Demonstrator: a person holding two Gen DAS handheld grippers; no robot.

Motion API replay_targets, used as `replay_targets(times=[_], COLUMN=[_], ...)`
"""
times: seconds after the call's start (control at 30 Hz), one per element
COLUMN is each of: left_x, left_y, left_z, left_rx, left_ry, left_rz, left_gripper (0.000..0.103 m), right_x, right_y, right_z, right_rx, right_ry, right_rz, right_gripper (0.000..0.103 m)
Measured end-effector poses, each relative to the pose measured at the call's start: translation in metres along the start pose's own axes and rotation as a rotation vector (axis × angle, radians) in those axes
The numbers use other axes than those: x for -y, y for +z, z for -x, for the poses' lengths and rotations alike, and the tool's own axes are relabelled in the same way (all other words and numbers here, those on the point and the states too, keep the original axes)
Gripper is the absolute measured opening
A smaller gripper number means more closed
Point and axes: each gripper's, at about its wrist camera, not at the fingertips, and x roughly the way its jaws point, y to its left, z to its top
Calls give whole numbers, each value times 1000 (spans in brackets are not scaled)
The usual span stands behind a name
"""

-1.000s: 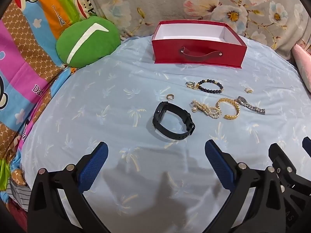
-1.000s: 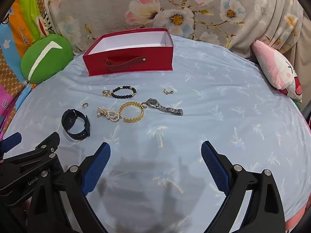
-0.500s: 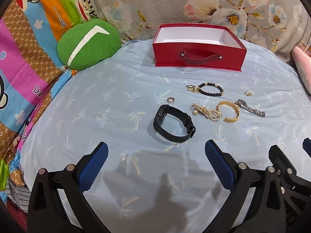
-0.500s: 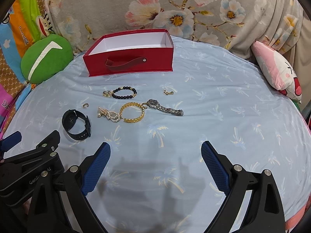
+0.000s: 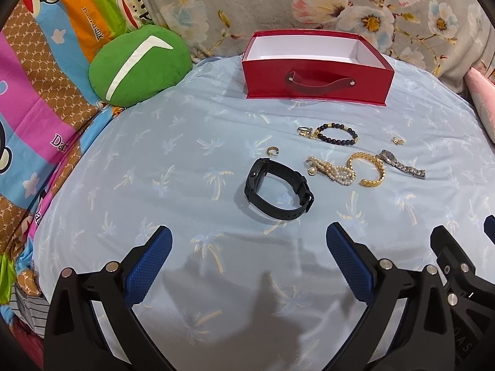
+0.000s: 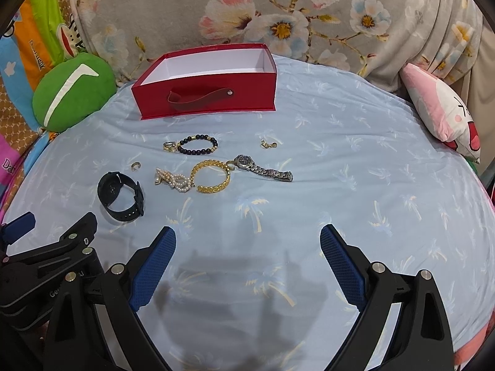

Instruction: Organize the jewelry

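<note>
An open red box (image 5: pixel 315 83) (image 6: pixel 205 91) with a white inside stands at the back of the blue bedsheet. In front of it lie a black watch (image 5: pixel 278 193) (image 6: pixel 121 197), a small gold ring (image 5: pixel 272 151) (image 6: pixel 135 165), a pearl bracelet (image 5: pixel 332 171) (image 6: pixel 174 181), a gold bangle (image 5: pixel 369 170) (image 6: pixel 212 176), a dark bead bracelet (image 5: pixel 334 134) (image 6: pixel 196 144), a silver watch (image 5: pixel 402 164) (image 6: pixel 263 168) and a small gold earring (image 5: pixel 397 140) (image 6: pixel 267 144). My left gripper (image 5: pixel 249 262) is open just short of the black watch. My right gripper (image 6: pixel 247 262) is open, well short of the jewelry.
A green round cushion (image 5: pixel 139 68) (image 6: pixel 72 91) leans at the back left beside a colourful cartoon blanket (image 5: pixel 40 77). A pink cushion (image 6: pixel 439 111) sits at the right. Floral fabric (image 6: pixel 247 15) rises behind the box. The left gripper's body (image 6: pixel 46 266) shows at the right wrist view's lower left.
Both views have tilted so the box and jewelry sit slightly lower in frame. Nothing on the sheet has moved and both grippers stay open.
</note>
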Motion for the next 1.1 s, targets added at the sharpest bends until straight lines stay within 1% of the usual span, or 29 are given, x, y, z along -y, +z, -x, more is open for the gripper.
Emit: replay_targets(times=[0.57, 1.1], left_x=[-1, -1], left_y=[-2, -4], left_z=[-5, -6], left_rx=[-22, -26], left_ry=[-6, -7], left_rz=[5, 8], left_gripper=[98, 98], right_x=[0, -1], right_y=[-2, -1], right_z=[-2, -3], right_rx=[-4, -4], right_ry=[-1, -2], right_rz=[1, 1], right_gripper=[93, 93])
